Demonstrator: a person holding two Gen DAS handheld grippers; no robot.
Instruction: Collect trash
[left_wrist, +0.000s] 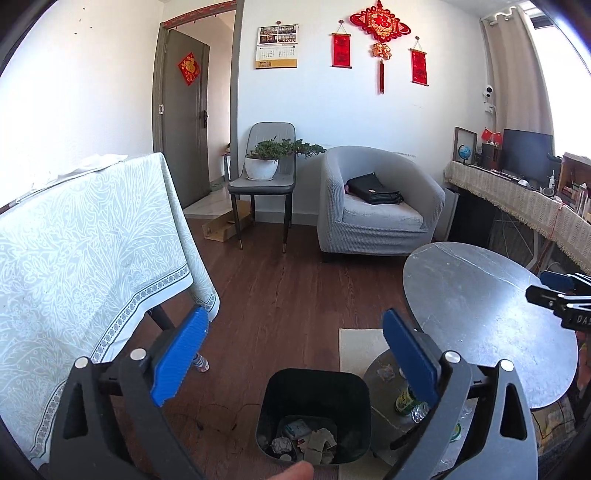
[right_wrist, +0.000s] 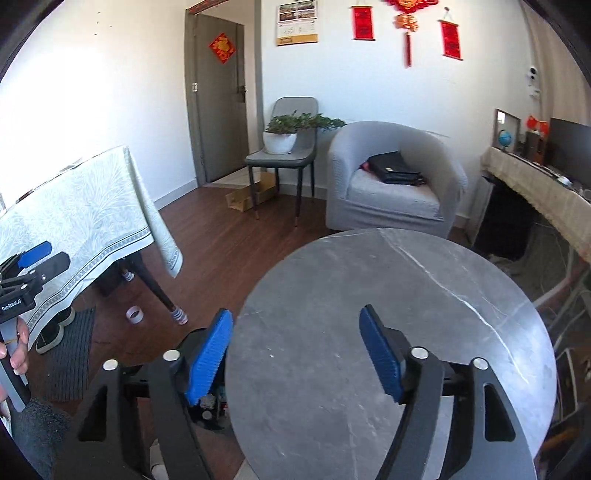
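A black trash bin (left_wrist: 314, 391) stands on the floor below my left gripper (left_wrist: 295, 358), with crumpled paper and wrappers (left_wrist: 306, 441) inside. My left gripper is open and empty above the bin. A green bottle (left_wrist: 406, 398) lies on the lower shelf beside the bin, partly hidden by my fingers. My right gripper (right_wrist: 295, 354) is open and empty above the round grey marble table (right_wrist: 406, 295). The bin shows only partly in the right wrist view (right_wrist: 210, 402), behind the left finger. My right gripper also shows at the right edge of the left wrist view (left_wrist: 561, 295).
A table with a pale green cloth (left_wrist: 85, 243) stands on the left. A grey armchair (left_wrist: 380, 206) with a black bag, a chair with a potted plant (left_wrist: 266, 166) and a cardboard box (left_wrist: 225, 225) are at the far wall. A tape roll (right_wrist: 135, 315) lies on the floor.
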